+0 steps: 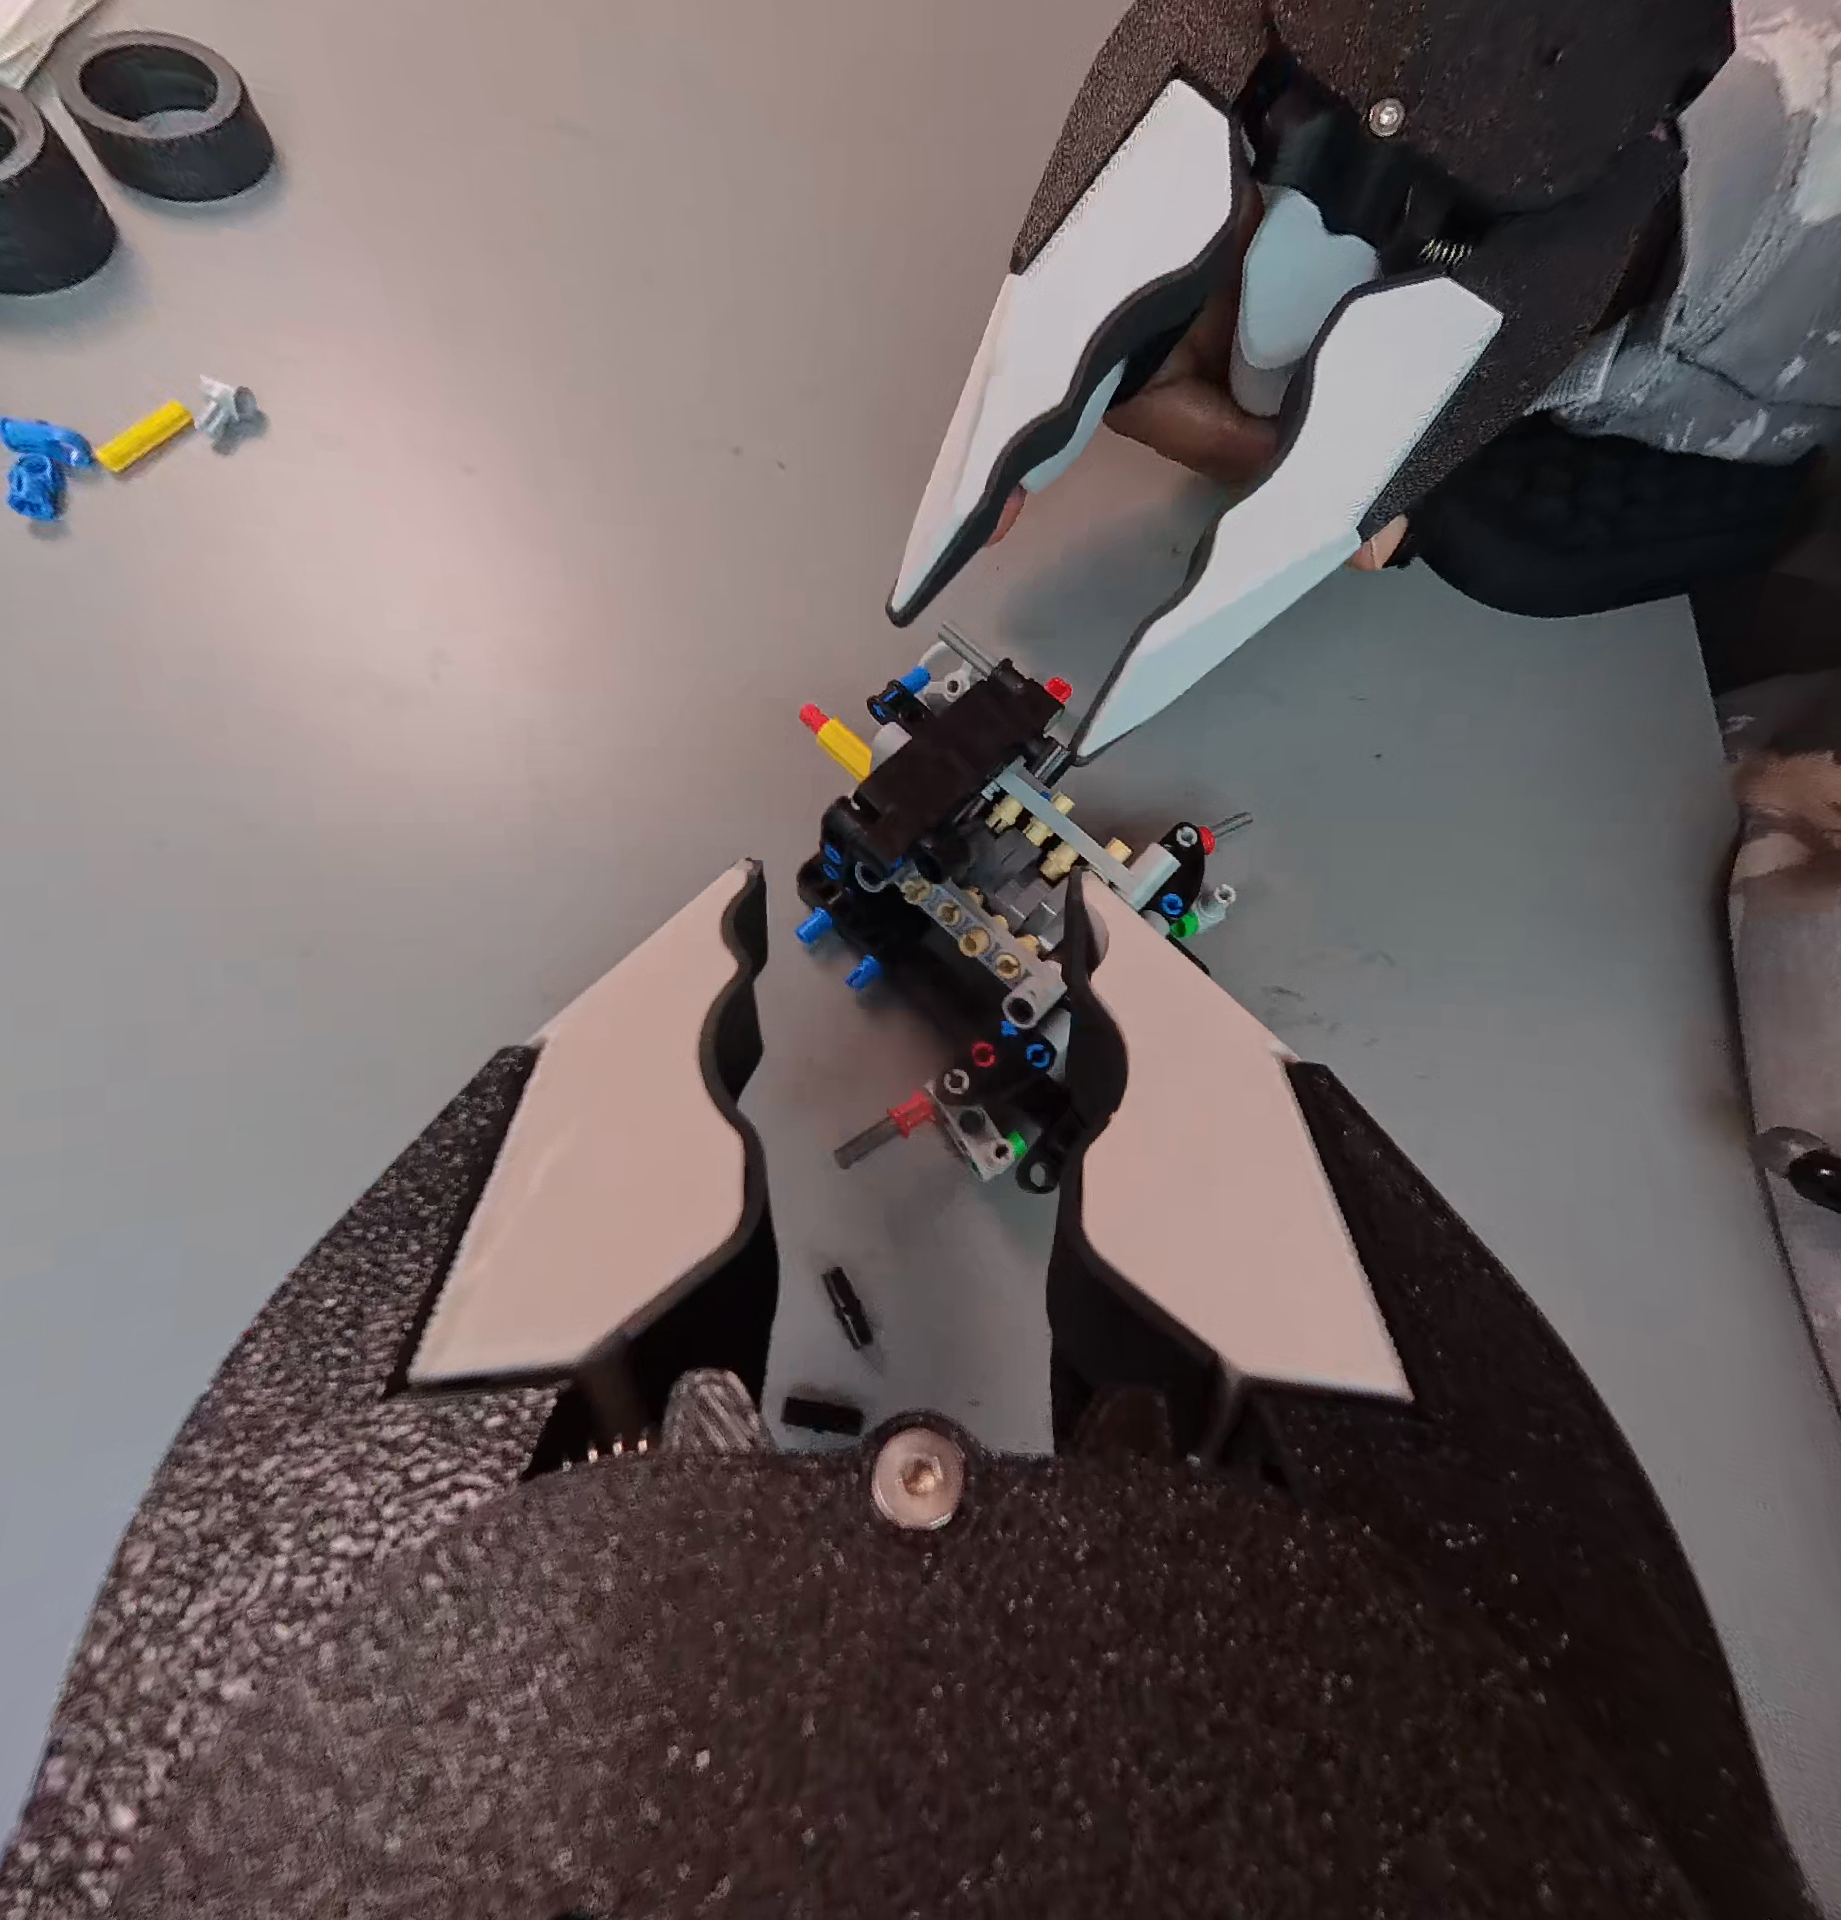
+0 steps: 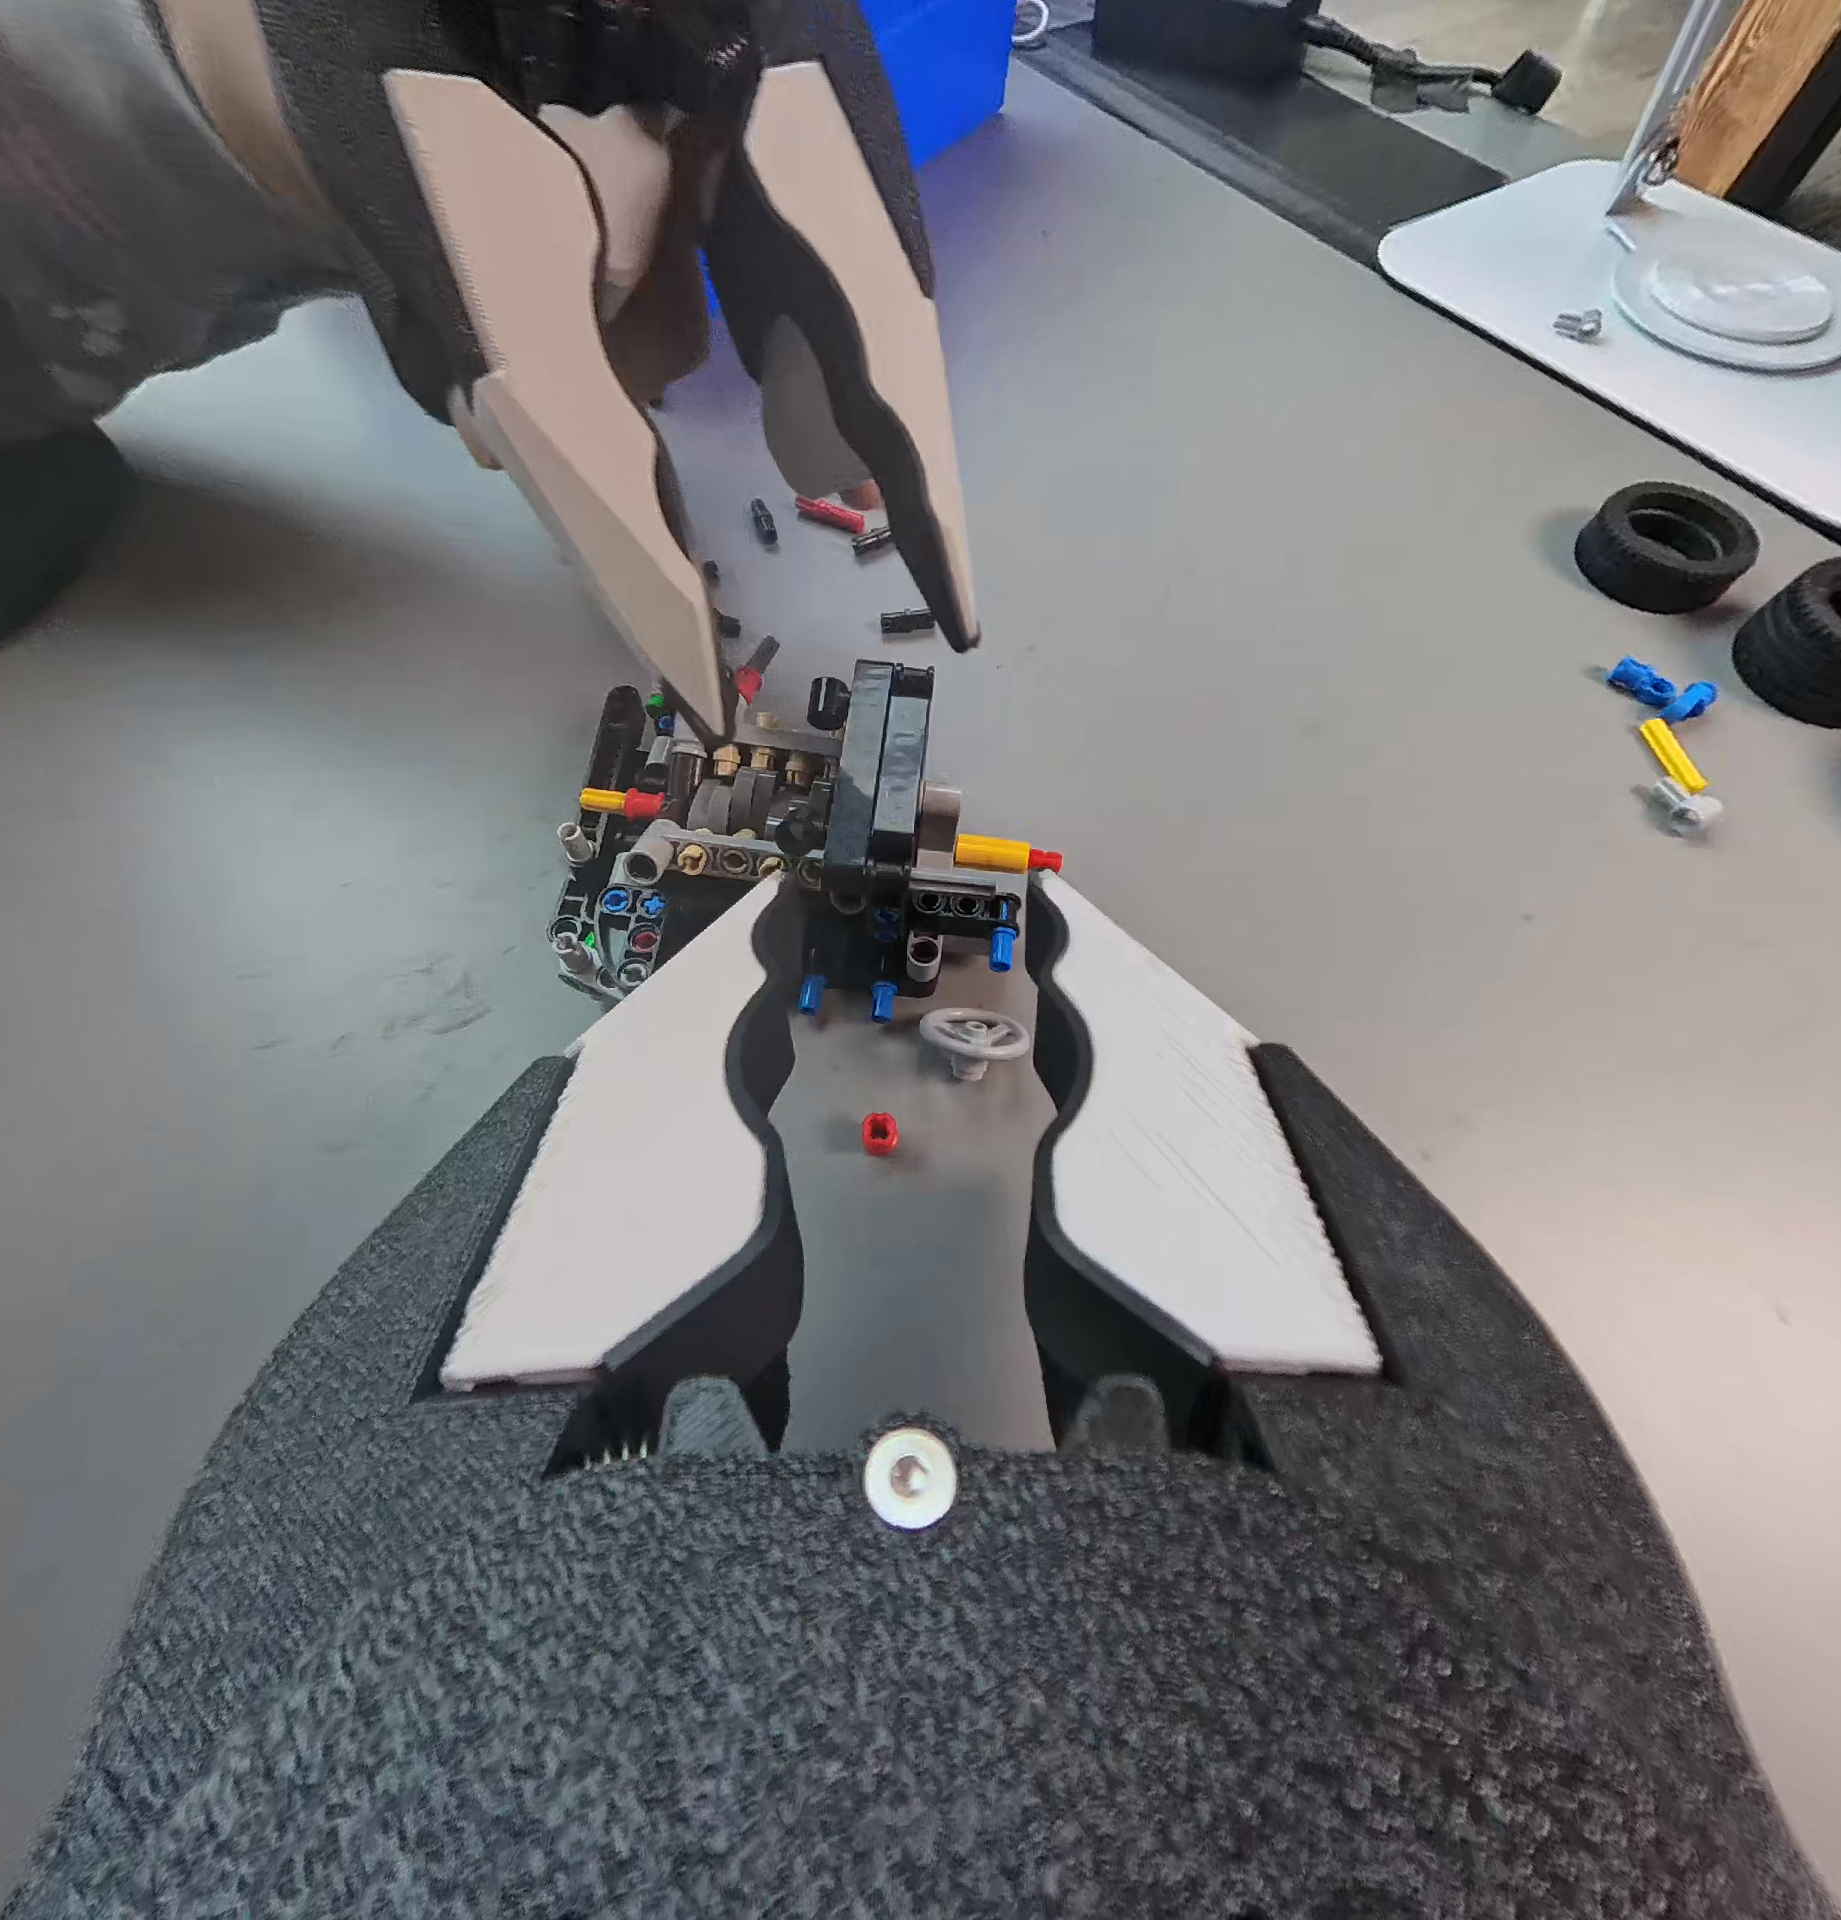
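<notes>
A small brick-built assembly of black and grey beams with tan, blue, yellow and red pins sits on the grey table. My left gripper is open and straddles the assembly's near end, its right fingertip against the side. My right gripper comes in from the far side, open, one tip touching the assembly's top edge. In the right wrist view, the right gripper is open with both tips at the assembly, and the left gripper reaches down opposite it.
Two black tyres and loose blue, yellow and grey pieces lie to one side. A grey steering wheel and a red bush lie between the right fingers. Black pins lie nearby. A white stand base is at the back.
</notes>
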### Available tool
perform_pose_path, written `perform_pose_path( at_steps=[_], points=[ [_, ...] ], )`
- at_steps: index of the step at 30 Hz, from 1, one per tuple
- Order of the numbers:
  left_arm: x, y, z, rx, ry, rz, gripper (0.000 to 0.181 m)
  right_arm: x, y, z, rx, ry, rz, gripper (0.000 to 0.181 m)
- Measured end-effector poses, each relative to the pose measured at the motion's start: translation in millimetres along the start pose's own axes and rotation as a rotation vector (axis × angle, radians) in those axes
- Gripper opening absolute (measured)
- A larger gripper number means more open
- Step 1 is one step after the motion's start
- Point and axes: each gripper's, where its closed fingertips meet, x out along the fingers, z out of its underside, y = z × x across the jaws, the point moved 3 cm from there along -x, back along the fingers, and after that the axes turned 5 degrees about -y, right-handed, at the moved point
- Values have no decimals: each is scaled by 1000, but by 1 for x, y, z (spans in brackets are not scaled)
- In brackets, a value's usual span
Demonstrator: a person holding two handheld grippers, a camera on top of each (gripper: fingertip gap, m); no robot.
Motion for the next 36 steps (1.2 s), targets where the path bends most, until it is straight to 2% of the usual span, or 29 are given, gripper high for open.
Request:
perform_pose_path(
  at_steps=[1,3,8,21,27,29,32,36],
  points=[
    [4,-3,-2,18,2,12,55,1,0,-1,-25,2,3,41],
    [10,-4,-5,51,-1,61,48,3,0,0,-65,-11,9,35],
    [26,-2,-6,95,13,110,32,5,-1,0,-106,-15,1,33],
    [27,-5,-5,56,46,76,30,5,-3,2,-154,-12,3,36],
    [27,-3,-5,55,43,93,30,4,-2,2,-199,-3,25,31],
    [28,-3,-6,49,44,96,30,5,-9,1,-258,9,14,17],
    [28,-4,-6,51,45,93,30,6,-8,1,-297,15,62,17],
    [28,-5,-6,49,48,84,30,6,-6,1,-265,10,42,17]
  ],
)
